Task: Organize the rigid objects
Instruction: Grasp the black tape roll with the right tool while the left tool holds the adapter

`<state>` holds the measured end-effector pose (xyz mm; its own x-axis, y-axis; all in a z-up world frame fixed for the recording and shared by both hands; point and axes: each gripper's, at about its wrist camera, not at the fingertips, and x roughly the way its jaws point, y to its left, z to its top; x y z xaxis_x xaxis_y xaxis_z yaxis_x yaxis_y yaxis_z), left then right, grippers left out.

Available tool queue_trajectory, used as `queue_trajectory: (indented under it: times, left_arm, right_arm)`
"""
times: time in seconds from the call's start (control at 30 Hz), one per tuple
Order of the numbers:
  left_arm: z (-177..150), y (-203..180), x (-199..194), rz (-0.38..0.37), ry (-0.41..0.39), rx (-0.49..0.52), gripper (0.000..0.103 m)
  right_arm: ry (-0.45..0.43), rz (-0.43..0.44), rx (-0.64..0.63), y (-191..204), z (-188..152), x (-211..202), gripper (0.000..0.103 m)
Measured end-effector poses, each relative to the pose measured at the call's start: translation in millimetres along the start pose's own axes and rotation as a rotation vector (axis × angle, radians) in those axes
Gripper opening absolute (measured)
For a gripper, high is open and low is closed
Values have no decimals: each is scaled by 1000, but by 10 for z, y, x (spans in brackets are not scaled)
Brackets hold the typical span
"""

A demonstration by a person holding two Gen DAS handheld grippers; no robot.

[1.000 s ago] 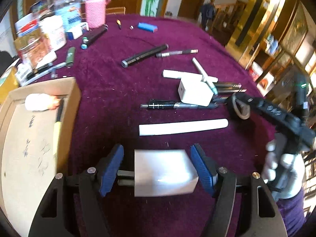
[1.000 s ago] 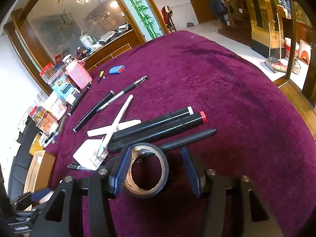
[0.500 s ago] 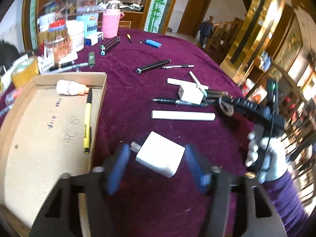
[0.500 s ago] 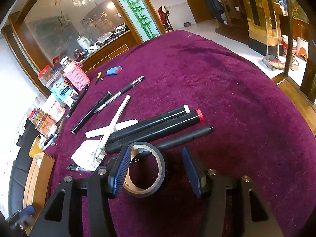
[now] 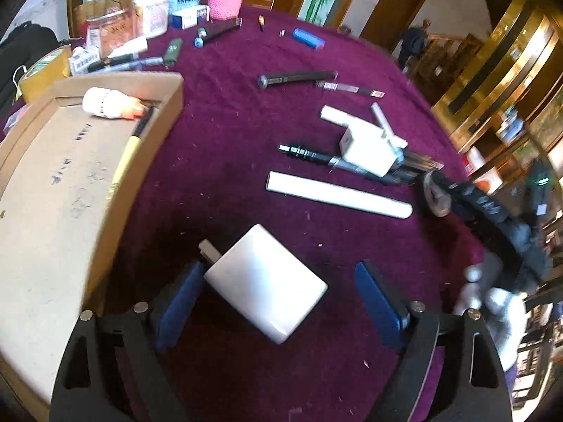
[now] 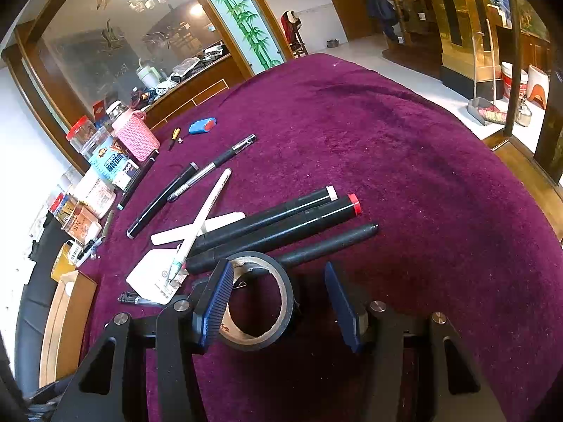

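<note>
**White charger loose between spread pads, beside the box**

White charger (image 5: 265, 283): hard, smooth, likely light and a bit slippery; best pinched across the flat sides, clear of the prongs. Seems to touch only the near pad, tilted, over the bench (image 5: 228, 161) just beside the cardboard box (image 5: 52, 190). Left gripper (image 5: 278, 299) released, spread wide. Right gripper (image 6: 278, 302) spread too, around a tape roll (image 6: 257, 302), one pad touching.
</note>
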<state>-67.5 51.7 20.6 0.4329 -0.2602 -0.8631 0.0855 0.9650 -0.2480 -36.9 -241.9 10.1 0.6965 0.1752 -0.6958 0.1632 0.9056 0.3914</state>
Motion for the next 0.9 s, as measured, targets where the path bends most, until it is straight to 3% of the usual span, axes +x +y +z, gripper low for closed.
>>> queue_trajectory:
  times: [0.03,0.23,0.4,0.53,0.67,0.8,0.87,0.9]
  left_arm:
    - [1,-28,49,27,2,29,67]
    - [1,-70,94,49,-6,78,67]
    - [-118,-340,187,192,-95,222,68]
    - [-214,-276,85,86,-89,224,68]
    - [-321,-74,-148,-59,-87,135,68]
    - [-363,16,-403,-115,-130,115,68]
    - [-382,41,-495,-131,-146,107,68]
    - [-383,65,-536,-143,-153,100,68]
  right_arm:
    - [0,3,3,1,-1,-1,58]
    - [2,9,3,-8,-5,-1,59]
    - [3,12,3,-20,-4,-8,59]
    - [4,24,9,-29,2,-11,59]
    - [6,17,2,-22,2,-15,59]
    - [32,-65,-92,144,-79,-43,58]
    - [67,-111,-161,266,-125,-34,39]
    - [74,-129,-189,315,-138,-22,36]
